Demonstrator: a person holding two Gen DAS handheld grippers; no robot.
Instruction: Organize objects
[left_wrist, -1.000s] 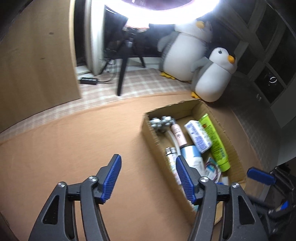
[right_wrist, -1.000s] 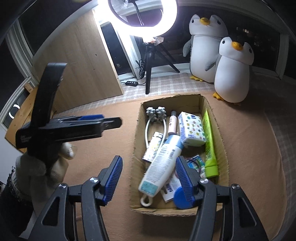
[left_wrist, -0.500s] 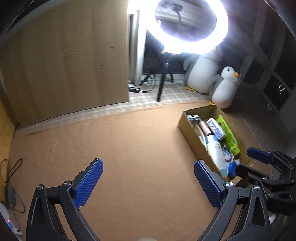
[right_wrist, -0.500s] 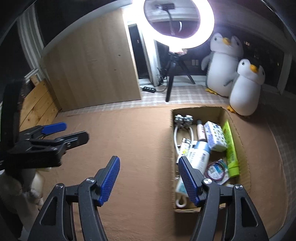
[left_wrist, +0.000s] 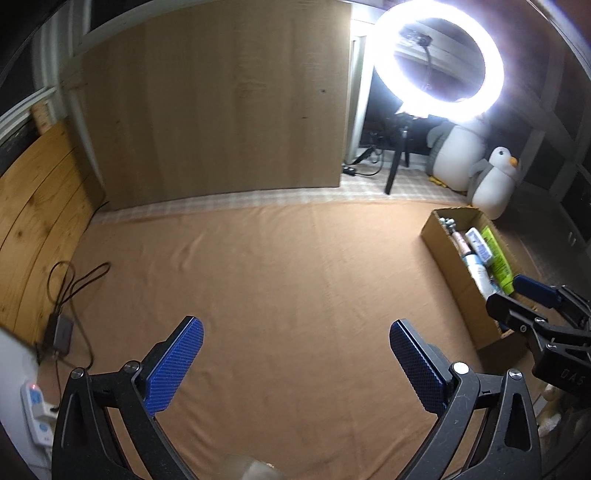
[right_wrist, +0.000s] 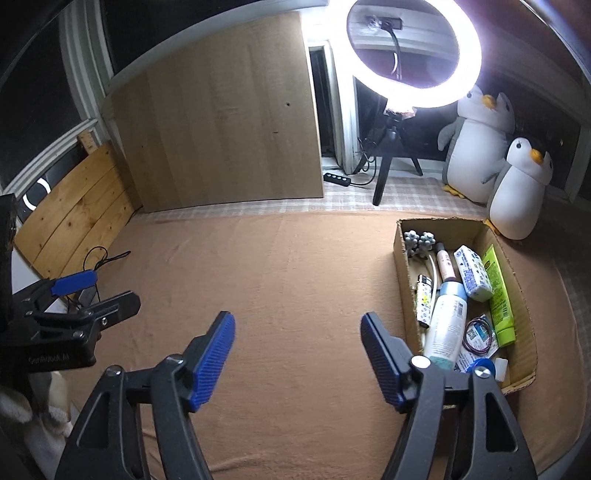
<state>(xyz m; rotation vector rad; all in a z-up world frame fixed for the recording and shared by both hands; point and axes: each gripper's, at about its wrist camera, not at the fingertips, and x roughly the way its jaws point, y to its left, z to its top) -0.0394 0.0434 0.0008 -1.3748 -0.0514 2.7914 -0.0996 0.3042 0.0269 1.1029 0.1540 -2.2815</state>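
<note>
Cardboard box (right_wrist: 402, 254) on brown blanket (right_wrist: 295, 266), ring light (right_wrist: 413, 51) behind — left tool (left_wrist: 295, 354) wide, right tool (right_wrist: 297, 347) opening, both empty.

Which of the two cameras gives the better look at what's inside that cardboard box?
The right wrist view. There the cardboard box is seen from above, so its contents show, like the green tube and white bottle. In the left wrist view the box sits far off at the right edge, partly hidden behind the other gripper.
</note>
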